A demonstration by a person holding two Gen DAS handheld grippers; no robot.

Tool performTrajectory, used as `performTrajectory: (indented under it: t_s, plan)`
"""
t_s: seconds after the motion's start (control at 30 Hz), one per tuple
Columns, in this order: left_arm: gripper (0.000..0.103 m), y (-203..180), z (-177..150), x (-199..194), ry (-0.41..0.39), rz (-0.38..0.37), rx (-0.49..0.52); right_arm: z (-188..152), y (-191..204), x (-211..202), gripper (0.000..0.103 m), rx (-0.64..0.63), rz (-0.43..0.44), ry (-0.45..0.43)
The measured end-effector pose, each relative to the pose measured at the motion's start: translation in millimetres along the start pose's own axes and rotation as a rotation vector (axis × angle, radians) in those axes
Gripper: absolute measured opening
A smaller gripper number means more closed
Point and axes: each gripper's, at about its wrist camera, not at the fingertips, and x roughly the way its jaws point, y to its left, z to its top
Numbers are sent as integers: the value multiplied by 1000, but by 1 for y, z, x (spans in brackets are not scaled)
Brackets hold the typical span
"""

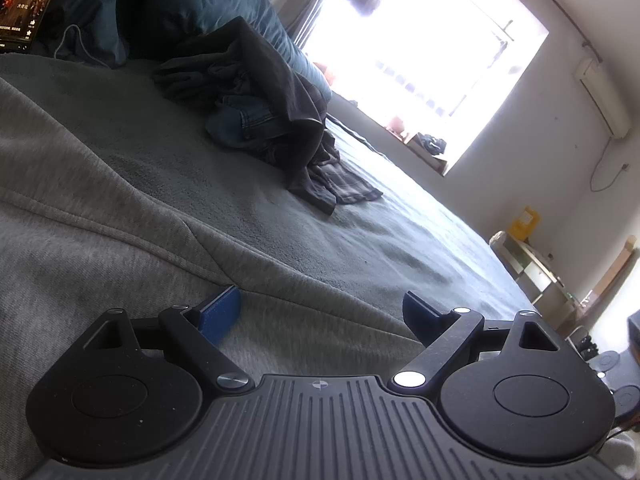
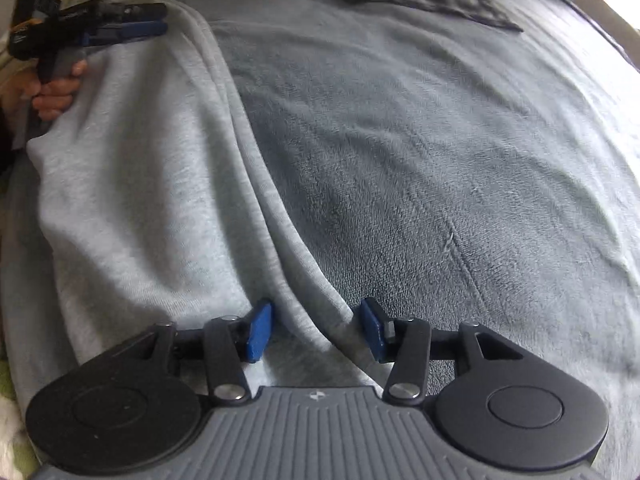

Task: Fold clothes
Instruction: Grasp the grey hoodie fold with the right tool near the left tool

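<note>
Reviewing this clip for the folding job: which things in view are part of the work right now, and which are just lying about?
In the job:
- light grey garment, spread on the bed
- right tool, fingers astride the garment's folded edge
- left tool, open, over the garment

Lying about:
- pile of dark clothes farther up the bed
- grey blanket
- blue pillow
- lit screen

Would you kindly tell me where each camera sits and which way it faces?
Left wrist: on the left gripper, low over the grey garment, facing the clothes pile and window.
Right wrist: on the right gripper, tilted down at the garment's folded edge; the person's hand shows.
Shared: garment, clothes pile, bed blanket, left gripper.
</note>
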Motion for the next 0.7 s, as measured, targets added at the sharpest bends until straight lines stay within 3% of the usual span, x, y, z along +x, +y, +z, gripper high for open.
performTrajectory:
  t_s: [0.07, 0.13, 0.27, 0.47, 0.53, 0.63, 0.7]
  plan:
    - [90, 0, 0, -1, 0, -2, -3, -1, 16, -7, 11, -37, -81, -15]
    - [90, 0, 1, -2, 0, -4, -8, -3, 35, -15, 10, -113, -182, -26]
    - [91, -4, 4, -2, 10, -9, -7, 1, 43, -29, 9, -148, -379, -75]
    - [95, -8, 5, -3, 15, 11, 37, 1, 26, -9, 9, -75, -459, -83]
    - [95, -7, 4, -2, 21, 14, 41, -2, 16, 8, 10, -27, -446, -73]
    - [95, -7, 3, 0, 29, 19, 46, -7, 7, 11, 18, 46, -438, -108]
    - [95, -7, 3, 0, 30, 23, 49, -11, -4, -5, 42, 125, -402, -135]
